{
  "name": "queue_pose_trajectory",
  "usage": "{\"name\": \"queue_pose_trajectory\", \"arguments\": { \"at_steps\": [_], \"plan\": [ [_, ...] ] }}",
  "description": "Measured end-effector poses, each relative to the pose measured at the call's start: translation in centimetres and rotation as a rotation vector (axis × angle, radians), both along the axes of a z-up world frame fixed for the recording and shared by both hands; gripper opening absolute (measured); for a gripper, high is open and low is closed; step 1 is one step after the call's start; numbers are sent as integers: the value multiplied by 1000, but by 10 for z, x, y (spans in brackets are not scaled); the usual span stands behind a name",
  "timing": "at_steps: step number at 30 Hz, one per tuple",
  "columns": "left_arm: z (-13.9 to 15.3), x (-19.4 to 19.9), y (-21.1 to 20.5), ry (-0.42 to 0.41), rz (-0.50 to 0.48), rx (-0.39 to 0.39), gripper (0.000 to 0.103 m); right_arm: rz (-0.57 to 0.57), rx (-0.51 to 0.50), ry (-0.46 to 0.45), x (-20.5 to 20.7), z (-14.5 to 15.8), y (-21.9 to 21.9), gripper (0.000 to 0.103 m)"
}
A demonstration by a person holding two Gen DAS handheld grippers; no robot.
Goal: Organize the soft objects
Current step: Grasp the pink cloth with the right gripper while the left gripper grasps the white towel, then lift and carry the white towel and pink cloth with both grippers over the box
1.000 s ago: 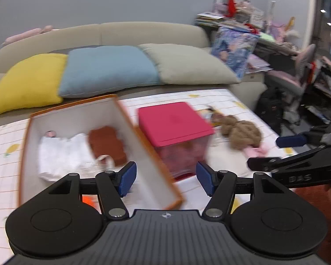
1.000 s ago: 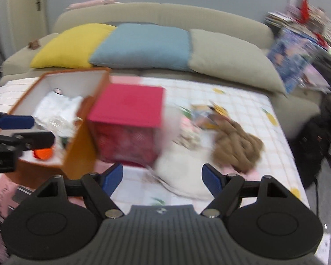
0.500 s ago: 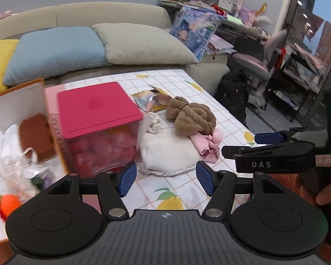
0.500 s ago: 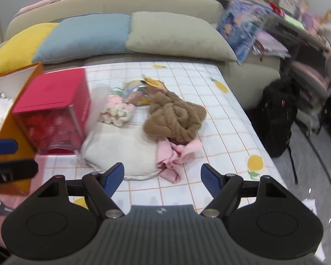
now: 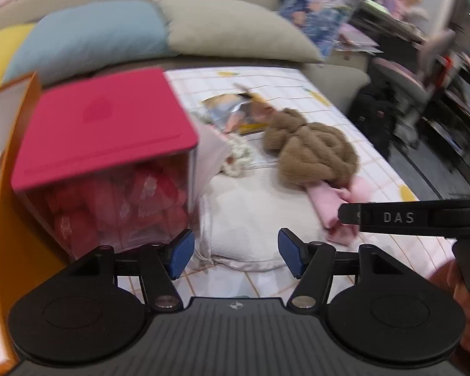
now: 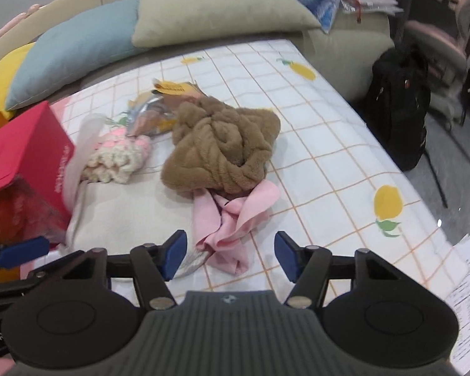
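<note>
Both tools over the soft pile, nothing pinched.
Left tool [image 5: 236,252] spread; right tool [image 6: 228,253] closing over pink cloth [image 6: 232,222]. Only the right view shows the crocheted piece [image 6: 119,156] clearly.

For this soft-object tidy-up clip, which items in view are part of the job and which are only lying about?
Part of the job:
- brown plush bundle
- pink cloth
- white cushion
- crocheted piece
- red-lidded box
- orange box

Lying about:
- snack packets
- sofa pillows
- black backpack
- papers
</note>
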State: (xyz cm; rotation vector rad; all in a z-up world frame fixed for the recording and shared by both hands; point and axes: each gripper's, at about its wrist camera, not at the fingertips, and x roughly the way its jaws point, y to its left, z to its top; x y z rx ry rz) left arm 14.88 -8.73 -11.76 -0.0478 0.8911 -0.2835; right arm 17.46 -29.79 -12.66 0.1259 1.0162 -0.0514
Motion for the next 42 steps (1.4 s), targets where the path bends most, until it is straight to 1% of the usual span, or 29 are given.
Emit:
{"name": "queue_pose_trajectory", "arguments": {
  "at_steps": [3,5,6,7,8,9,10,11,12,14,16,18,19,22,26,29,31,34,35,38,40,42],
  "plan": [
    [-9,5,3,21,33,-35,73,-3,3,4,9,-8,0,58],
    [-15,9,4,40,55,-60,75,-3,3,9,13,-13,2,48],
    [-18,11,4,46,71,-66,75,-3,1,17,15,-15,2,45],
    [-21,14,5,58,83,-74,75,-2,1,25,17,-18,2,39],
    [-24,17,5,72,94,-83,75,-2,6,34,18,-20,1,30],
    [-26,19,4,84,104,-87,73,-3,13,45,19,-22,1,24],
    [-28,22,4,99,109,-92,73,-4,18,56,20,-24,0,16],
    [-30,23,3,109,110,-94,72,-3,24,64,21,-26,0,14],
    [-30,23,2,98,108,-93,68,0,32,67,21,-26,0,13],
    [-30,23,-1,93,89,-81,62,13,30,71,21,-26,2,7],
    [-30,22,-2,96,69,-92,42,38,26,84,21,-28,7,4],
    [-30,20,-4,104,53,-99,32,53,18,89,20,-28,10,3],
    [-29,17,-5,101,42,-101,30,59,21,96,19,-27,11,3],
    [-23,6,-4,94,10,-115,29,59,27,136,16,-25,11,2],
    [-10,-15,3,90,-31,-93,28,64,83,190,3,-19,10,2],
    [5,-29,14,84,-61,-68,28,102,82,173,-12,-7,18,2],
    [14,-38,21,73,-76,-65,28,129,87,167,-21,0,23,2],
    [26,-51,33,66,-71,-70,27,157,112,158,-34,8,29,2],
    [30,-54,36,61,-68,-60,27,164,123,152,-38,11,31,2],
    [47,-69,41,12,-88,13,27,179,156,147,-50,19,34,2],
    [56,-79,38,-30,-104,100,27,194,171,162,-57,20,38,2],
    [58,-87,35,-62,-125,164,27,215,165,174,-60,18,44,2]
  ]
}}
